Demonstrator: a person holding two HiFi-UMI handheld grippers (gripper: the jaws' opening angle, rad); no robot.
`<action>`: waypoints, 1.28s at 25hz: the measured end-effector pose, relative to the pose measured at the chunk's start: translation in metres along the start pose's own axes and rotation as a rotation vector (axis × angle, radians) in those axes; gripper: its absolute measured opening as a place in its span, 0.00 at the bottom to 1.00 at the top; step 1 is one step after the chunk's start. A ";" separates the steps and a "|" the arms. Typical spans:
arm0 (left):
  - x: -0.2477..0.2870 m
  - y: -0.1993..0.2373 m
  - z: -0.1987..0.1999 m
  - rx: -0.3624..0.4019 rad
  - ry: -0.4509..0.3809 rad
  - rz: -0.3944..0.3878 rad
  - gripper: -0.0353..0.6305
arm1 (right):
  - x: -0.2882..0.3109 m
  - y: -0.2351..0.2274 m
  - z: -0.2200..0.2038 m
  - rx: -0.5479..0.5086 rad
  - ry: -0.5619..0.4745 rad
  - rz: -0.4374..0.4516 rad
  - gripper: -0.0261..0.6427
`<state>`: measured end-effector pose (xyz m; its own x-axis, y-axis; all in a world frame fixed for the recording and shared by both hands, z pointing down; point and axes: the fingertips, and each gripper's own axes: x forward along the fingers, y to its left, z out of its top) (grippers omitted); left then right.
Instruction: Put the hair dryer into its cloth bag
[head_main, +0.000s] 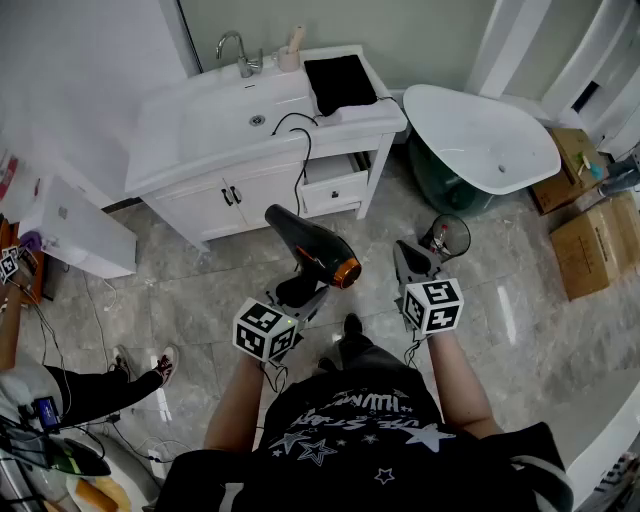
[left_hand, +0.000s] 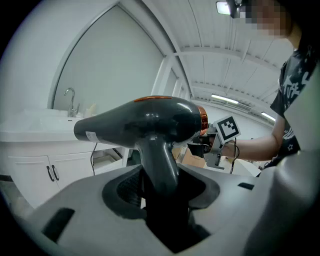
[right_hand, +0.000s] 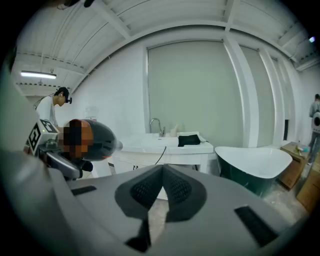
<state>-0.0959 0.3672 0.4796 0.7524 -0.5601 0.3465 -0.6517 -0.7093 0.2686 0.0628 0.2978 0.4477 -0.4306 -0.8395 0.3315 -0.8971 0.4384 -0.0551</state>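
While the left gripper (left_hand: 160, 187) clamps its jaws on the handle of the hair dryer (left_hand: 145, 120), the dryer stands upright above the jaws, held in the air over the floor. The nozzle points away to the left in the left gripper view, and the orange-ringed rear end faces the right gripper (right_hand: 162, 170). The right gripper's jaws are pressed together with nothing between them. It is held just right of the dryer, apart from it. The black cloth bag (head_main: 340, 82) lies flat on the top of the white vanity (head_main: 200, 140), ahead of both grippers and well apart from them. A black cord (head_main: 303, 150) hangs over the vanity front, ahead of the left gripper. A white bathtub (head_main: 480, 135) sits ahead and to the right of the right gripper.
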 end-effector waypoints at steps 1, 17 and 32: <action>0.001 0.001 0.002 0.005 0.001 0.003 0.34 | 0.003 -0.001 0.002 -0.001 -0.003 0.003 0.05; 0.001 0.000 -0.006 -0.023 0.001 0.017 0.34 | -0.001 0.005 -0.019 -0.014 0.044 0.029 0.05; 0.016 0.006 -0.003 -0.065 -0.004 0.002 0.34 | 0.013 -0.023 -0.033 0.068 0.039 0.004 0.05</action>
<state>-0.0885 0.3552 0.4889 0.7516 -0.5632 0.3434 -0.6577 -0.6790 0.3261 0.0811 0.2874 0.4841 -0.4311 -0.8241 0.3676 -0.9007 0.4175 -0.1202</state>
